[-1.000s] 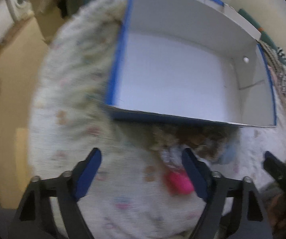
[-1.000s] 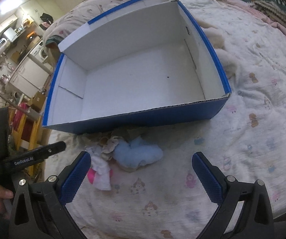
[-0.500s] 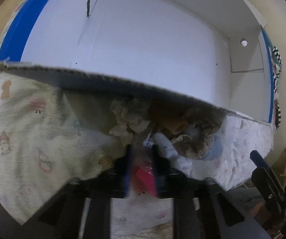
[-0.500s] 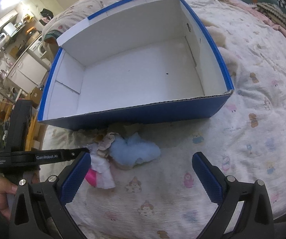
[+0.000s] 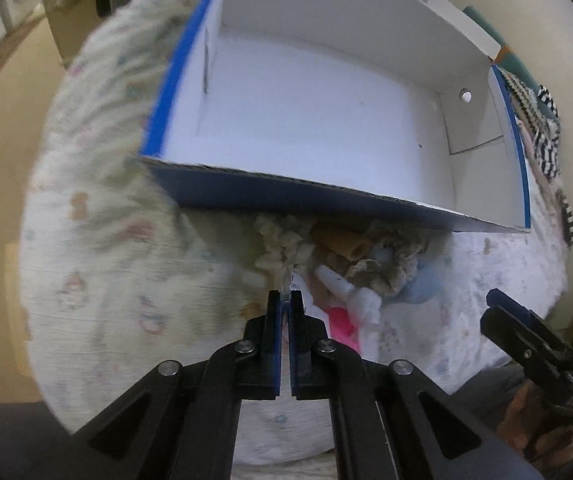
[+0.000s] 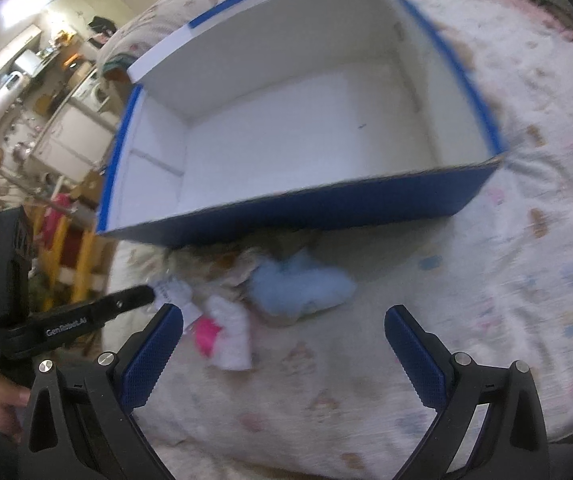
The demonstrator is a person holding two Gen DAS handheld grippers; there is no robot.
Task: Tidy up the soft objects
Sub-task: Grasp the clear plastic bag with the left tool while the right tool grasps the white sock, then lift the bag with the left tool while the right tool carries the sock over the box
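Soft toys [image 5: 350,276] unmoved, left gripper [image 5: 285,300] fingers [image 5: 273,320] — earlier spread — now pinching tag [image 5: 292,282]

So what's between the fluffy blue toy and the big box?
Nothing in the right wrist view: just bare bedsheet between the blue toy and the box.

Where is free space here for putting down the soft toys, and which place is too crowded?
Free: the whole floor of the blue box, and the bedsheet right of the light blue toy. Crowded: the strip before the box's front wall, where the toys are piled.
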